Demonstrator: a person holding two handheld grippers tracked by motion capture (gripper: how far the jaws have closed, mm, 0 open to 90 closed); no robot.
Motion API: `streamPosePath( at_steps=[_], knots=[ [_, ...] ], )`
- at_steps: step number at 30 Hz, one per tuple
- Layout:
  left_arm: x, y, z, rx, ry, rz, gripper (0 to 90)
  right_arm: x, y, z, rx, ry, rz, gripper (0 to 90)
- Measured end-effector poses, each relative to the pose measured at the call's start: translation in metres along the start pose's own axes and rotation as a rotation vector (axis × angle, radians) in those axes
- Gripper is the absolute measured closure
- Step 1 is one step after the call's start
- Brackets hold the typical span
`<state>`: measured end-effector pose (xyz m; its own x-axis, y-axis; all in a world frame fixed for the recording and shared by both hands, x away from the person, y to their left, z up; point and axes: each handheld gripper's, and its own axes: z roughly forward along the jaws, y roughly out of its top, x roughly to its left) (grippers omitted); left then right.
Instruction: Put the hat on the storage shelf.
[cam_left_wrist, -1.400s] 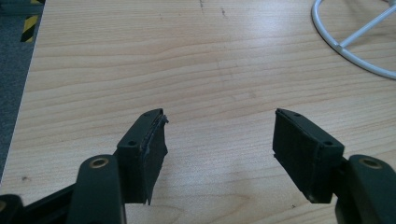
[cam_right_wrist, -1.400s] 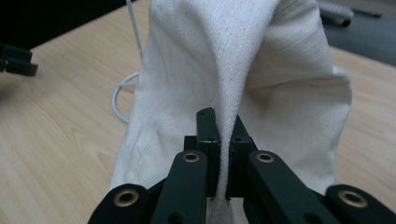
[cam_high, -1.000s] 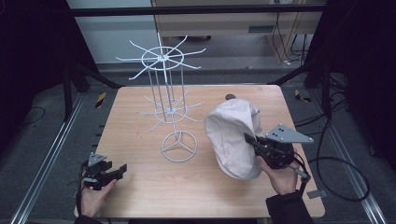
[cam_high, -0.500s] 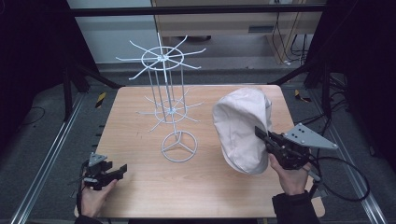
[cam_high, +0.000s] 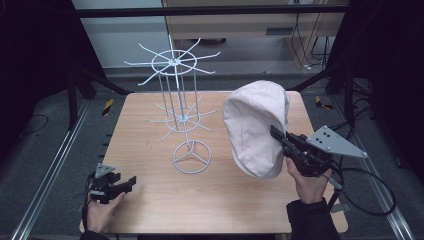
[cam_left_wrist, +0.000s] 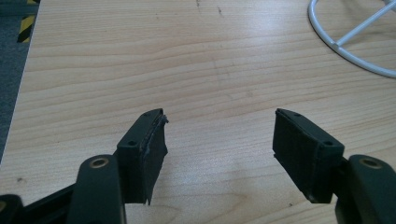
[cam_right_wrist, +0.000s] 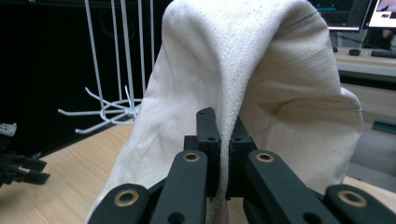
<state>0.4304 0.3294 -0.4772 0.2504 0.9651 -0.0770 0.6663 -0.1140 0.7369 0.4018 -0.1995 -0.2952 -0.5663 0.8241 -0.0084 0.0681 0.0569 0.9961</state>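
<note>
Right gripper view shows my right fingers (cam_right_wrist: 219, 135) clenched on a fold of the cream cap (cam_right_wrist: 261, 70), which hangs light and floppy, so the thin cloth could slip; my left fingers (cam_left_wrist: 154, 144) stand released.

1. Cap (cam_high: 256, 127): cream/off-white cloth, soft w/ woven texture, seams & a few creases in right gripper view (cam_right_wrist: 261, 70).
2. State: pinched at a fold of fabric, hanging limp, crown bulging upward, lower edge drooping toward the tabletop.
3. Pose: roughly upright, lifted off the table, tilted a bit.
4. Location: over right half of table, just right of the white wire rack (cam_high: 181, 100), not touching it.
</note>
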Motion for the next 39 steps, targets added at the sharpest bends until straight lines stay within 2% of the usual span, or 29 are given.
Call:
streamPosePath(
  at_steps=[22,39],
  knots=[
    [0.000,0.000,0.001,0.005,0.000,0.003,34.4,0.006,0.034,-0.008,-0.167,0.016,-0.018,88.3],
    [0.000,0.000,0.001,0.006,0.000,0.002,34.4,0.015,0.065,-0.010,-0.237,0.033,-0.071,88.3]
  ],
)
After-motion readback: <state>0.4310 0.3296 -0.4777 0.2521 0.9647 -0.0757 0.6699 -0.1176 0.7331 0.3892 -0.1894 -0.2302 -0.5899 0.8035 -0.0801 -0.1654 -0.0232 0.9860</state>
